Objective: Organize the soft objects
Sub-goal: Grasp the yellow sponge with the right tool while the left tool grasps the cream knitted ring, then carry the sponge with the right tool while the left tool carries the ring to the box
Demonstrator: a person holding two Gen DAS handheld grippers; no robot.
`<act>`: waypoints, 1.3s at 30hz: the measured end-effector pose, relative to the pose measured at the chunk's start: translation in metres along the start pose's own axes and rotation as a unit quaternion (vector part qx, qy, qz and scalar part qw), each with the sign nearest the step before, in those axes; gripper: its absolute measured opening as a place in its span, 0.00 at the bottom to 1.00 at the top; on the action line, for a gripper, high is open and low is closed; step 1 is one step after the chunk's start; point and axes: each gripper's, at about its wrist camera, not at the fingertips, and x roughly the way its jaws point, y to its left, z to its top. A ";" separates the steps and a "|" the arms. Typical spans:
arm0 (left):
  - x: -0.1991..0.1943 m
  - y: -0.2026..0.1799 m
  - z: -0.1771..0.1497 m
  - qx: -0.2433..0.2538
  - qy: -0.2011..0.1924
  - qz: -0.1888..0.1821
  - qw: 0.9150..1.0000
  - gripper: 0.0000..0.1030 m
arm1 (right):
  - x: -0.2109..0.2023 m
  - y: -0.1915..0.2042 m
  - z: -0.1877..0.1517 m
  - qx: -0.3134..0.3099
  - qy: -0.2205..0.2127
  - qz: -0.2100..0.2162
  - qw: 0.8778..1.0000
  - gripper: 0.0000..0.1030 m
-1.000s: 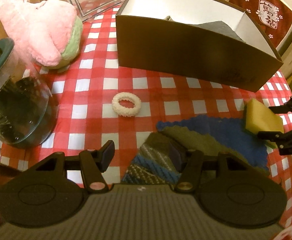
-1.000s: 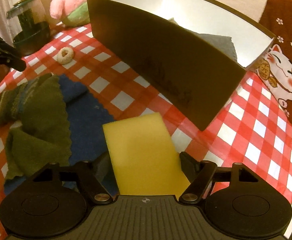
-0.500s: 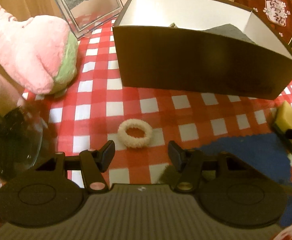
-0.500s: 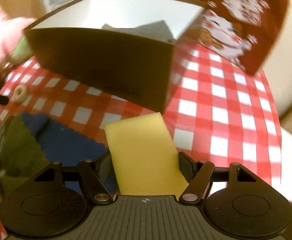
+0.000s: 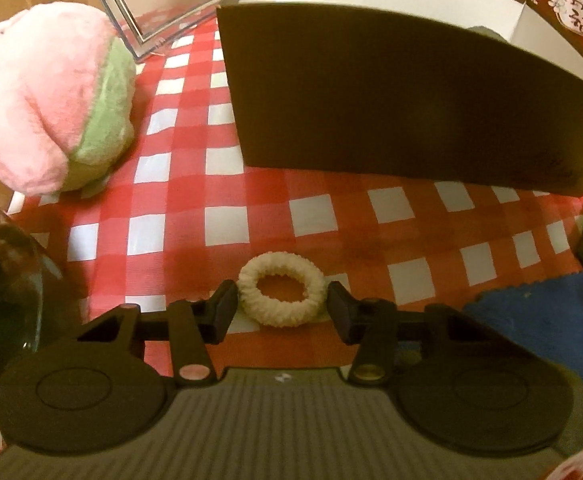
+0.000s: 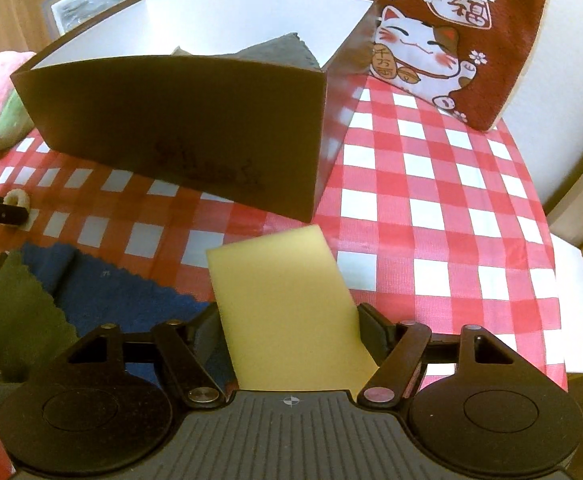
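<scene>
Between left tool (image 5: 281, 306) pads, just closing in: fluffy cream ring scrunchie (image 5: 281, 295), not pinched yet; squishy, could pop out sideways.

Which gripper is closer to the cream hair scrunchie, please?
Left. The left gripper straddles the scrunchie, its jaws just closing in; the right gripper is away beside it, clamping the yellow sponge.
</scene>
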 end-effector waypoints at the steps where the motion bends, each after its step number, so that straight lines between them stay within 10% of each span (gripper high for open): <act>1: 0.000 0.000 0.000 0.000 -0.002 -0.003 1.000 0.38 | 0.000 0.000 0.000 -0.002 0.000 -0.001 1.000 0.69; 7: -0.004 -0.005 -0.007 0.006 -0.003 -0.024 1.000 0.17 | 0.001 0.001 0.000 -0.004 0.001 -0.001 1.000 0.70; 39: -0.006 -0.016 -0.008 0.000 0.023 -0.021 1.000 0.17 | 0.006 0.007 -0.002 -0.069 -0.004 0.003 0.998 0.67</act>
